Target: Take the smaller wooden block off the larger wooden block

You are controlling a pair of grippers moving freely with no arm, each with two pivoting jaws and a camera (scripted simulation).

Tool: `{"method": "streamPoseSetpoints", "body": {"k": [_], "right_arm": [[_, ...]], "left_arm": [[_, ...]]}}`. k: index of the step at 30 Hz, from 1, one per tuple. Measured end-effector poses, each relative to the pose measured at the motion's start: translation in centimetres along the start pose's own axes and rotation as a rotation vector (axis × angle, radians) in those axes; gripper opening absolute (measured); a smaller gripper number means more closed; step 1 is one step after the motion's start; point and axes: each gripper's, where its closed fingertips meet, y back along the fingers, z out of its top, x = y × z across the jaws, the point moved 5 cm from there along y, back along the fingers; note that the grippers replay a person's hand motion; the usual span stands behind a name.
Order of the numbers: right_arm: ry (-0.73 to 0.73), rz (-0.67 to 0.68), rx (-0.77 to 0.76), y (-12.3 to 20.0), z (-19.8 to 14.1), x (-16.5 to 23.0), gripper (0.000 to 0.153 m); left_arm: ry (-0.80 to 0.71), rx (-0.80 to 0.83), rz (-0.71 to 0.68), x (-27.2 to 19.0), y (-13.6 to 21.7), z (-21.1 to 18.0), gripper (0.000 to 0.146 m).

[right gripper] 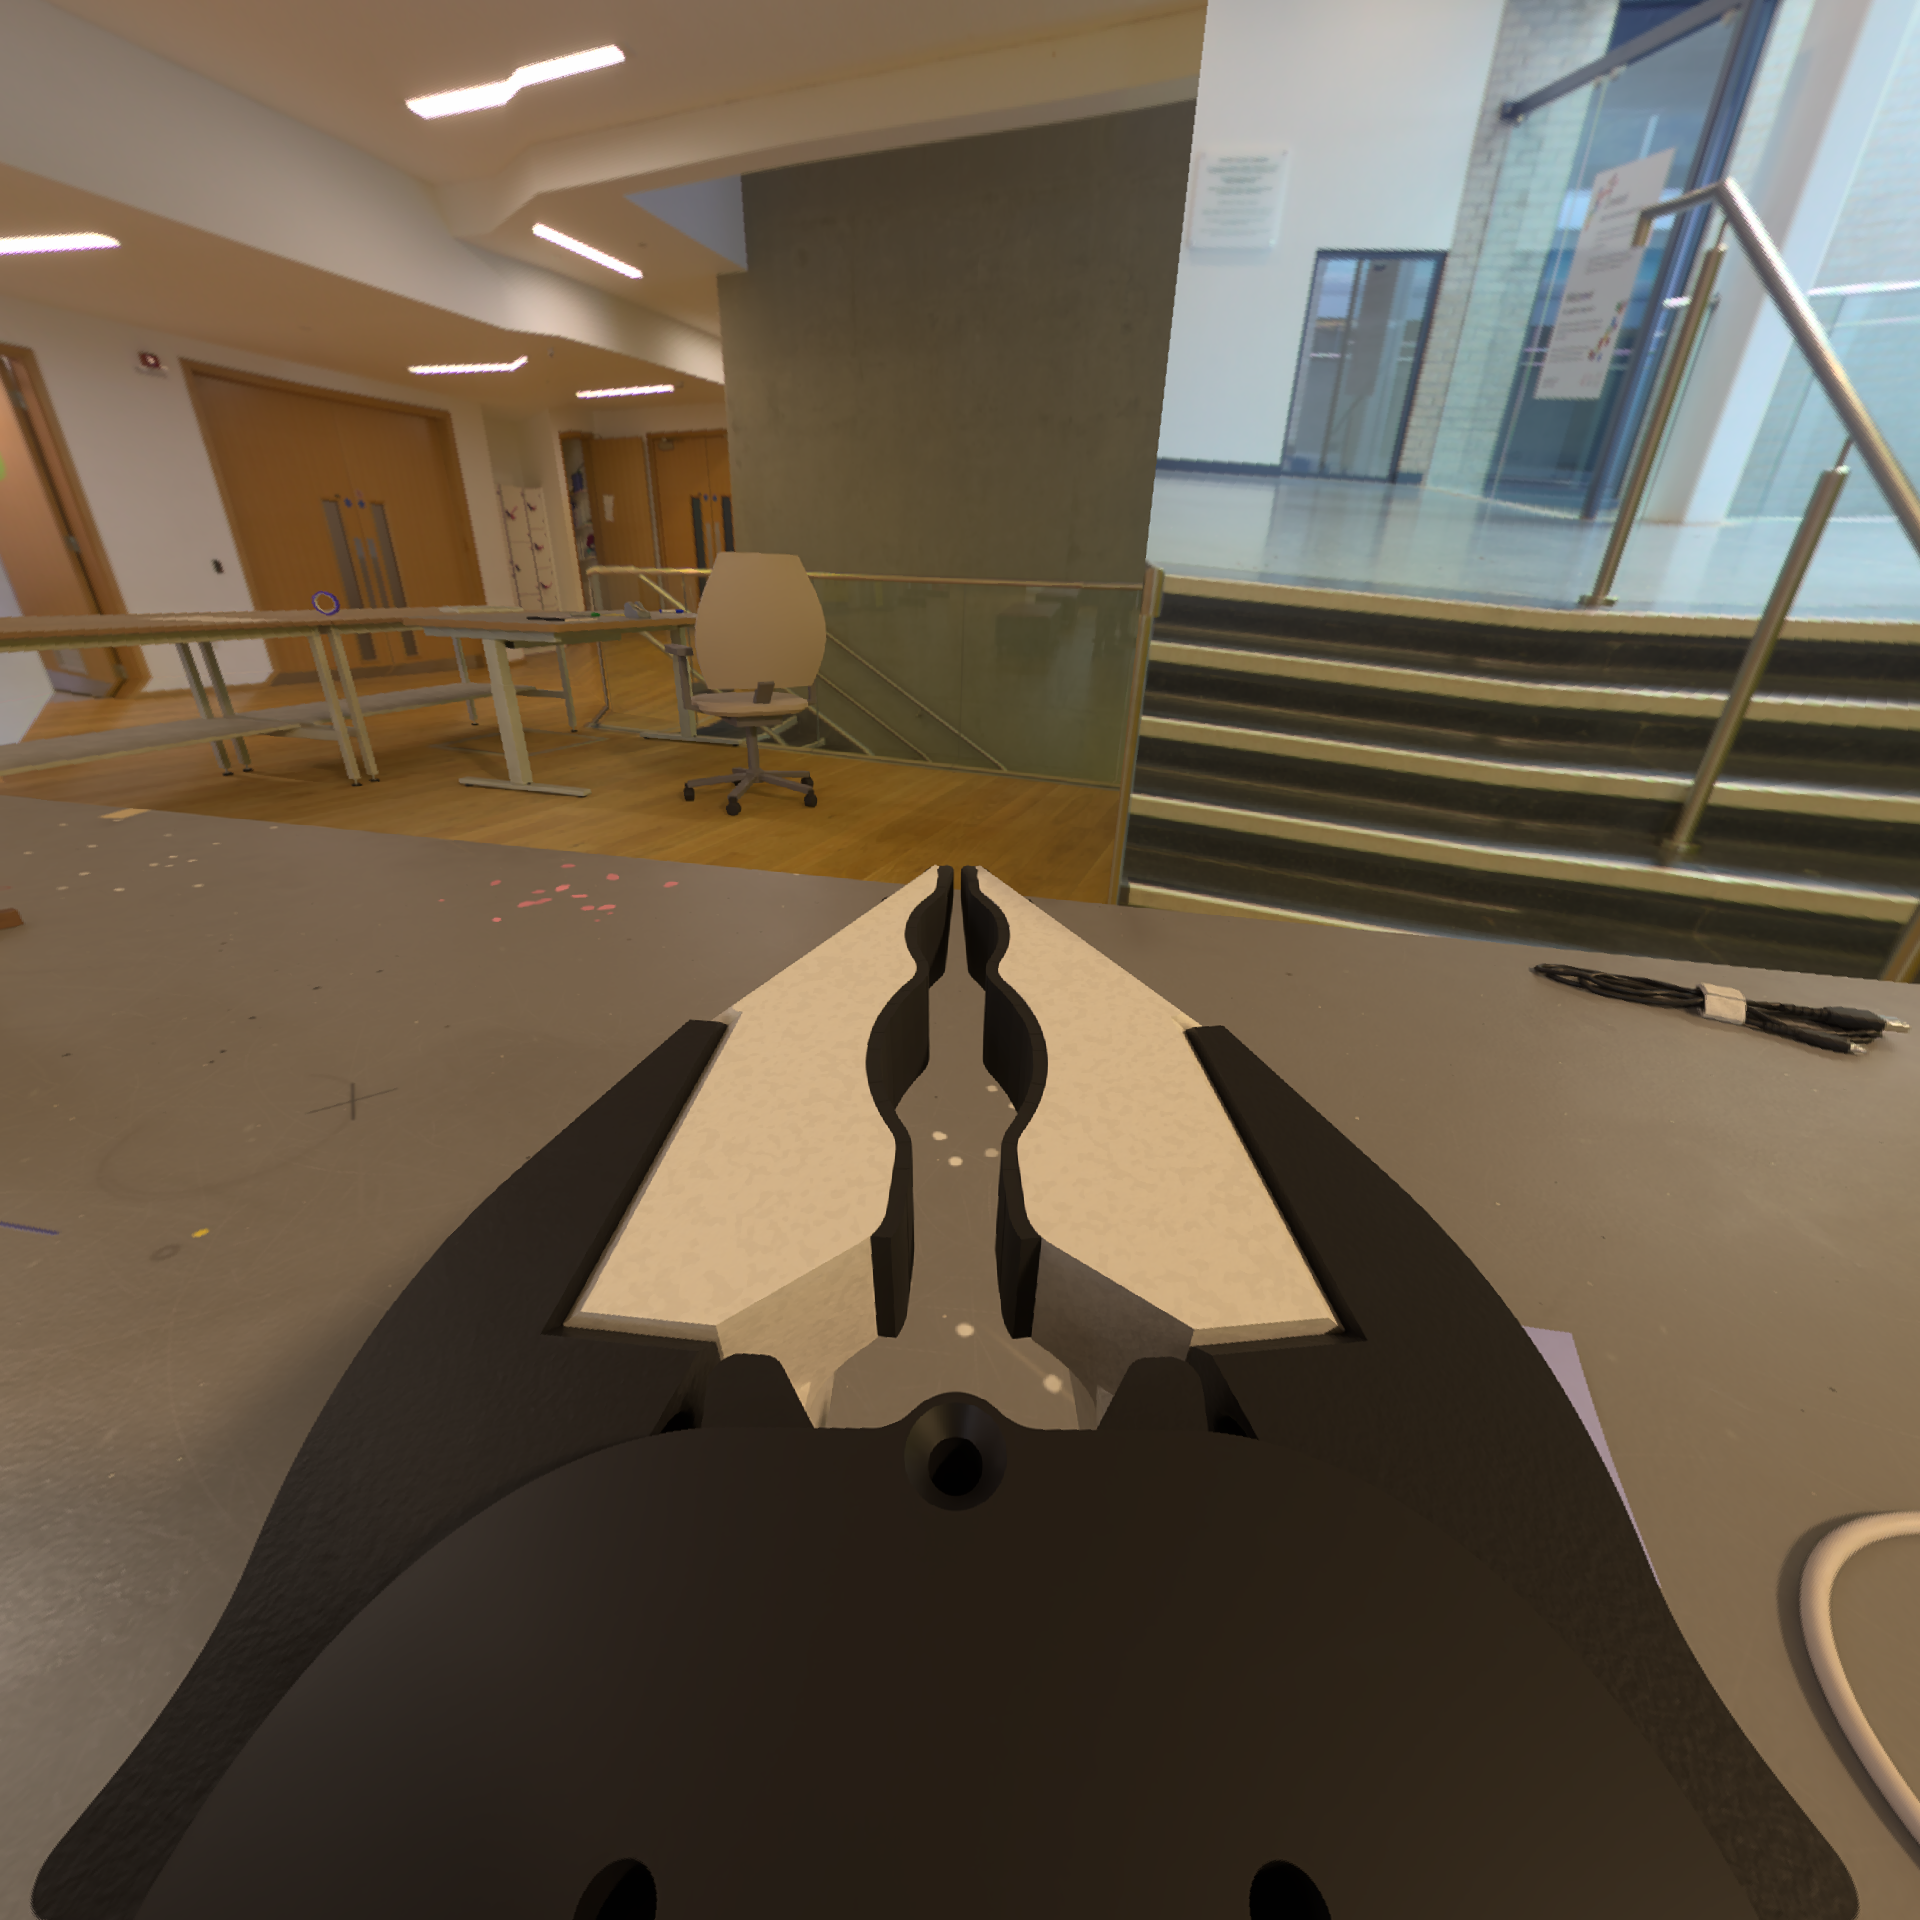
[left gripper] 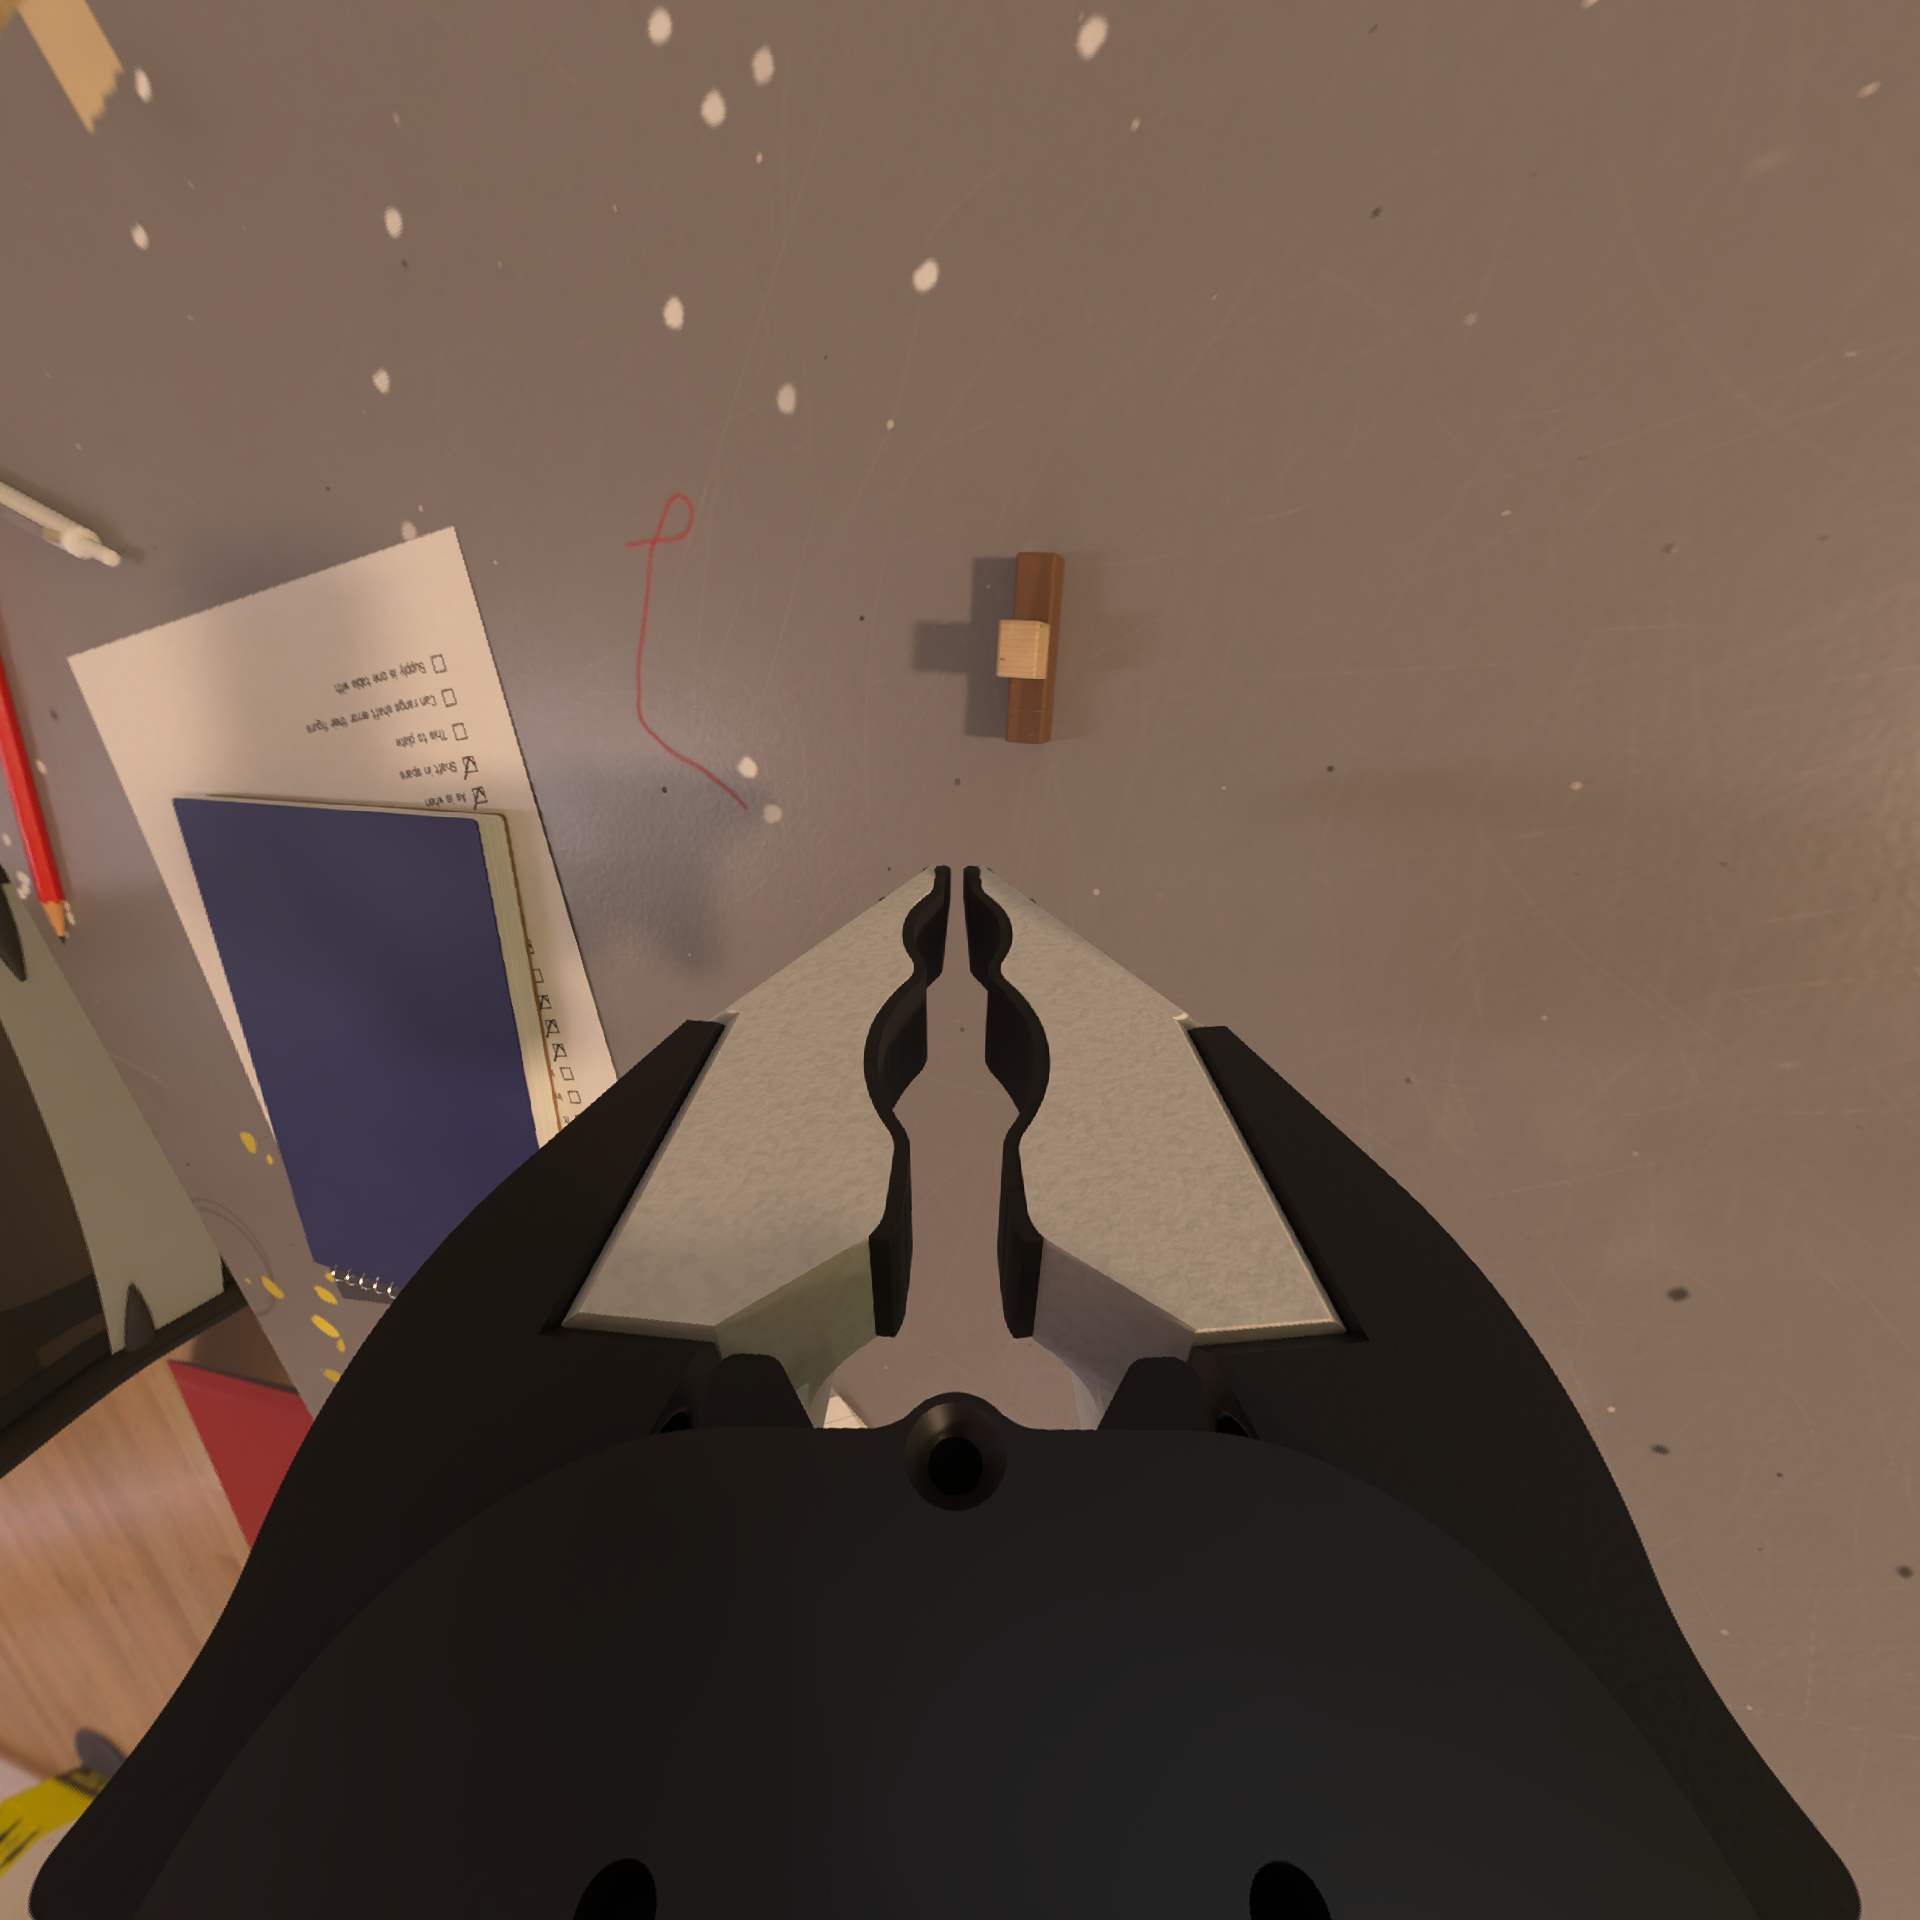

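Note:
In the left wrist view a small pale wooden block (left gripper: 1021, 649) sits on the middle of a longer dark brown wooden block (left gripper: 1036, 707), which lies on the grey table (left gripper: 1455, 623). My left gripper (left gripper: 956, 873) is shut and empty, high above the table, with the blocks ahead of its tips and slightly right. My right gripper (right gripper: 956, 873) is shut and empty, held level above the table (right gripper: 312, 1039). A brown sliver at the left edge of the right wrist view (right gripper: 8, 917) may be the larger block; I cannot tell.
A blue notebook (left gripper: 364, 1018) lies on a printed sheet (left gripper: 312, 665) left of the left gripper, with a red pencil (left gripper: 26, 790), a white pen (left gripper: 62, 530) and a red thread (left gripper: 665, 665). A black cable bundle (right gripper: 1714, 1010) and a white cable (right gripper: 1839, 1621) lie at the right.

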Motion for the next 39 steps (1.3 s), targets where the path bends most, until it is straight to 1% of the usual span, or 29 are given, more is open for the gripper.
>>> {"method": "streamPoseSetpoints", "body": {"k": [2,5,9,16,22,24,27,30,35,37,39], "right_arm": [[0.003,0.000,0.007,-0.1,-0.3,0.0,0.000],[0.007,0.004,0.023,-0.4,-0.7,0.1,0.000],[0.016,0.029,0.046,-0.7,-1.4,0.3,0.000],[0.043,0.051,0.082,-1.1,-2.3,0.7,0.000],[0.042,0.062,0.109,-1.4,-3.0,0.8,0.000],[0.042,0.066,0.116,-1.4,-3.1,0.8,0.000],[0.043,0.073,0.122,-1.4,-3.3,0.9,0.000],[0.042,0.084,0.129,-1.5,-3.3,1.0,0.000],[0.040,0.092,0.120,-1.4,-3.0,1.1,0.000],[0.039,0.095,0.114,-1.3,-2.9,1.1,0.000],[0.039,0.099,0.106,-1.3,-2.7,1.1,0.000]], "left_arm": [[0.000,0.031,-0.001,0.3,-0.8,0.1,0.005],[-0.015,0.051,-0.041,0.4,-1.9,0.4,0.012],[-0.039,0.037,-0.109,0.0,-3.2,1.1,0.020],[0.001,0.062,-0.179,0.1,-5.2,2.0,0.019],[-0.013,0.085,-0.211,0.0,-6.0,2.7,0.019],[-0.002,0.096,-0.242,-0.1,-6.1,2.8,0.017],[0.034,0.108,-0.300,-0.1,-6.1,2.8,0.008],[0.062,0.111,-0.323,0.0,-6.2,2.8,0.009],[0.051,0.119,-0.318,-0.5,-5.9,2.5,0.009],[0.014,0.113,-0.296,-0.9,-5.0,2.3,0.009],[-0.023,0.052,-0.281,-1.6,-3.1,2.3,0.009]]}}
